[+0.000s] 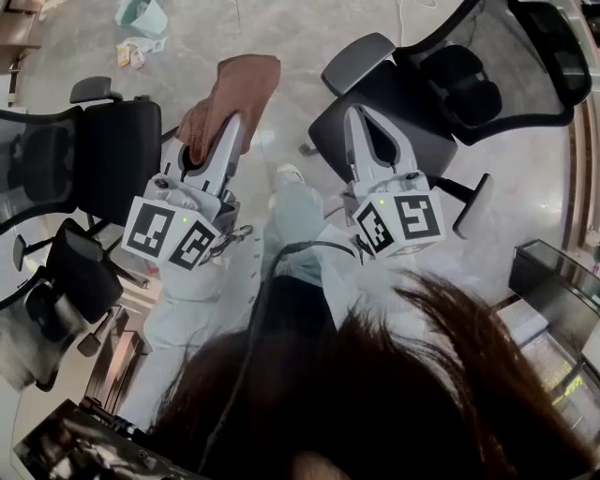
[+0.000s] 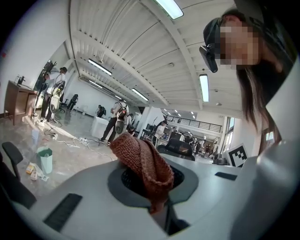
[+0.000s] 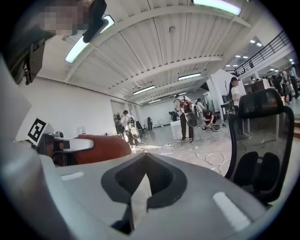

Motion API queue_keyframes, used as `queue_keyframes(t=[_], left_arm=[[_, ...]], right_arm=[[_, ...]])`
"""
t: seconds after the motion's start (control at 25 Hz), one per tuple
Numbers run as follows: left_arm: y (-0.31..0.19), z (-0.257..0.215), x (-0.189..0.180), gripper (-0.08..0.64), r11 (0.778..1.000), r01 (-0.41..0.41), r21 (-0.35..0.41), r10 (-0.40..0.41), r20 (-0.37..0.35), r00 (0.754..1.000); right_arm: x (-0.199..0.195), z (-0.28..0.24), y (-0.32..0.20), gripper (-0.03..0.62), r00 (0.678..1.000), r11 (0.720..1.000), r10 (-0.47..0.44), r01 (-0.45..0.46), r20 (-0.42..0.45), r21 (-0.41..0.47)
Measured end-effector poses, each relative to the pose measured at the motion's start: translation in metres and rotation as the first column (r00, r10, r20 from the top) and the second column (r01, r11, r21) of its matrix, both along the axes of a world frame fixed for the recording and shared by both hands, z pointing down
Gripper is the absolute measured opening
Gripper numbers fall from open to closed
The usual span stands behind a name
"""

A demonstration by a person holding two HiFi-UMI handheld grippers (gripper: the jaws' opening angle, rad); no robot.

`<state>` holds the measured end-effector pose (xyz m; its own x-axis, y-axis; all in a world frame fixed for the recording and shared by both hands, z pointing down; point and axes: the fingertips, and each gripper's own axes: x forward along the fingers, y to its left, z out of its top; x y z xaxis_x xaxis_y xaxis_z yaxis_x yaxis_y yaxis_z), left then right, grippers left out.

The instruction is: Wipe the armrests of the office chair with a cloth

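Grey floor (image 1: 281, 28) surrounds an office chair (image 1: 422, 94) at one o'clock; left gripper (image 1: 230, 129) pinches the cloth (image 1: 239, 84), right gripper (image 1: 360, 117) closed, empty.

The cloth (image 1: 234, 94) is a rust-brown knit rag, bunched up and pinched at one end in the left gripper (image 1: 228, 124), upper middle of the head view. The office chair (image 1: 441, 89) sits upper right, black with a mesh back. One grey armrest (image 1: 358, 59) is just right of the cloth, not touching it. The other armrest (image 1: 473, 206) is at mid right.
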<state>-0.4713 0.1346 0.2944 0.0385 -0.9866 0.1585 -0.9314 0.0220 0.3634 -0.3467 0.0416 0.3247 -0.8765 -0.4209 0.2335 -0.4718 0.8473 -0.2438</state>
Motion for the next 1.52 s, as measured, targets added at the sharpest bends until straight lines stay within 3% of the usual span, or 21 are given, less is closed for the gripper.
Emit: queue_keyframes(t=[0.28, 0.52, 0.72, 0.84, 1.12, 1.24, 1.36, 1.44, 1.52], left_arm=[[-0.082, 0.007, 0.002, 0.038, 0.987, -0.160, -0.013, 0.160, -0.003, 0.987], [-0.195, 0.026, 0.023, 0.038, 0.947, -0.318, -0.040, 0.318, 0.006, 0.948], [-0.253, 0.039, 0.042, 0.038, 0.913, -0.400, -0.077, 0.403, 0.019, 0.915], [-0.286, 0.060, 0.053, 0.038, 0.882, -0.457, -0.117, 0.462, 0.018, 0.887], [-0.339, 0.123, 0.080, 0.038, 0.788, -0.545, -0.286, 0.584, 0.067, 0.809], [-0.364, 0.148, 0.091, 0.038, 0.747, -0.579, -0.326, 0.646, 0.153, 0.748], [-0.388, 0.180, 0.101, 0.038, 0.695, -0.594, -0.404, 0.710, 0.255, 0.657], [-0.407, 0.199, 0.108, 0.038, 0.671, -0.580, -0.462, 0.738, 0.343, 0.581], [-0.425, 0.219, 0.115, 0.038, 0.652, -0.543, -0.528, 0.758, 0.452, 0.470]], right_arm=[[-0.017, 0.020, -0.051, 0.000, 0.998, 0.998, 0.059, -0.060, -0.034, -0.008], [-0.020, 0.033, -0.133, 0.000, 0.990, 0.991, 0.134, -0.134, -0.037, -0.017], [-0.008, 0.033, -0.161, 0.000, 0.978, 0.979, 0.201, -0.202, -0.056, -0.023], [-0.002, 0.039, -0.177, 0.000, 0.962, 0.963, 0.263, -0.266, -0.073, -0.040], [0.018, 0.062, -0.189, 0.000, 0.915, 0.913, 0.383, -0.396, -0.124, -0.098], [0.022, 0.086, -0.190, 0.000, 0.890, 0.883, 0.429, -0.450, -0.157, -0.137], [0.023, 0.107, -0.186, 0.000, 0.870, 0.858, 0.459, -0.487, -0.182, -0.163], [0.024, 0.115, -0.184, 0.000, 0.862, 0.848, 0.472, -0.501, -0.185, -0.172], [0.029, 0.121, -0.183, 0.000, 0.851, 0.831, 0.493, -0.522, -0.180, -0.193]])
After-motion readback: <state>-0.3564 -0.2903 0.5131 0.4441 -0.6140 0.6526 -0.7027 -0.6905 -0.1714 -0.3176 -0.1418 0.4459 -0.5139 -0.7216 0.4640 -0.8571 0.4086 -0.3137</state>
